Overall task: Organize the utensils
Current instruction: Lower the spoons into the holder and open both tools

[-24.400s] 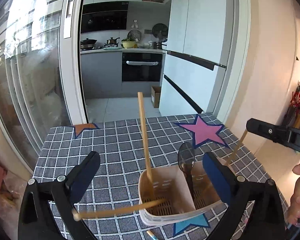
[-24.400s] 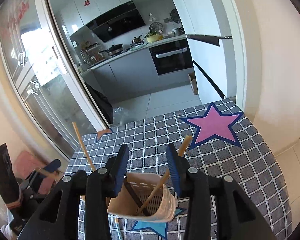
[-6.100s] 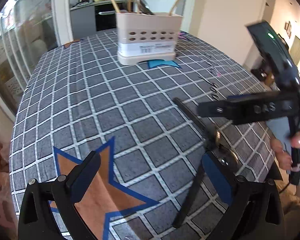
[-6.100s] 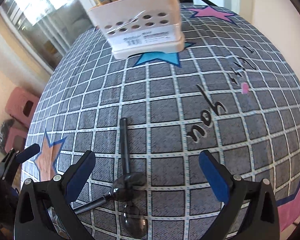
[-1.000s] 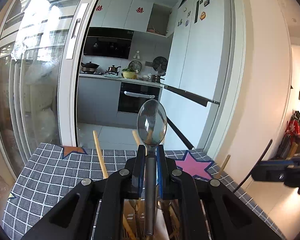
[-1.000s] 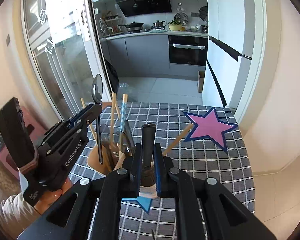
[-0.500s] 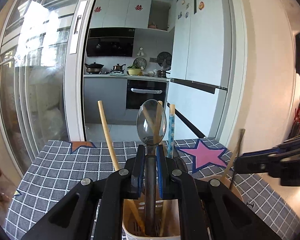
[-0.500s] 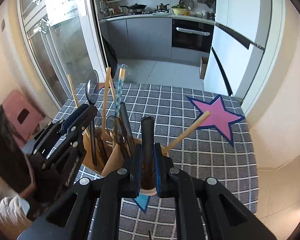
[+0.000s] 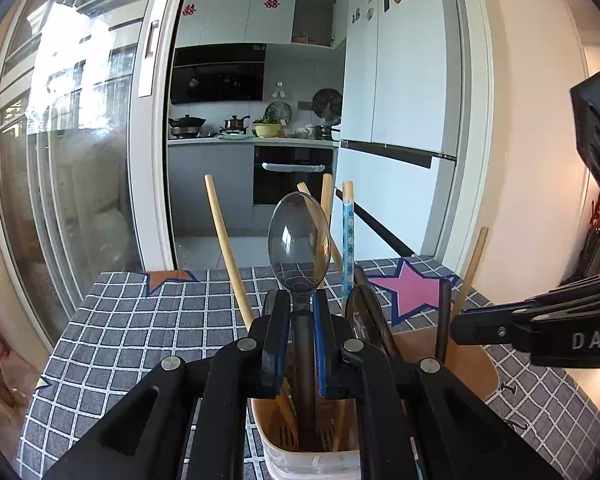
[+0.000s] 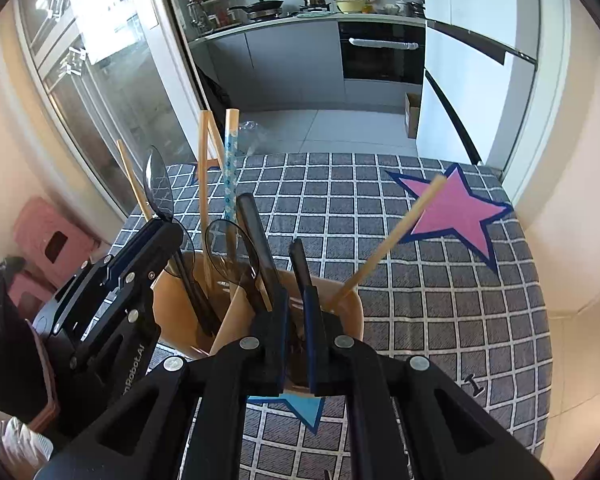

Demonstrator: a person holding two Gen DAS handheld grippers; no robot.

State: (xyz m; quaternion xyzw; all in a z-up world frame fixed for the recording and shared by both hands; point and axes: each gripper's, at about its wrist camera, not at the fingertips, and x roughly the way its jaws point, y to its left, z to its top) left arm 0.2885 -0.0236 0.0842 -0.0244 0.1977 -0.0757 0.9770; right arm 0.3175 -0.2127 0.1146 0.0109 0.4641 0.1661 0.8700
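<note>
My left gripper point(image 9: 301, 312) is shut on the handle of a dark see-through spoon point(image 9: 299, 240). The spoon stands bowl up, its handle reaching down into the left part of the beige utensil holder point(image 9: 472, 364). In the right wrist view my right gripper point(image 10: 296, 312) is shut on a black utensil handle point(image 10: 300, 264) that points up out of the holder's point(image 10: 352, 312) right part; its lower end is hidden. The left gripper point(image 10: 140, 272) and its spoon point(image 10: 159, 188) show at the holder's left side. The right gripper point(image 9: 500, 330) comes in from the right.
Wooden chopsticks point(image 10: 388, 240), a blue patterned chopstick point(image 10: 231, 160) and another dark spoon point(image 10: 224, 248) stand in the holder. It rests on a grey checked tablecloth point(image 10: 440, 300) with a pink star point(image 10: 456, 208). A glass sliding door point(image 9: 80, 184) is at the left.
Both grippers have sunk toward the holder. The spoon's handle and the black handle now reach into it, and the right gripper sits closer over the rim.
</note>
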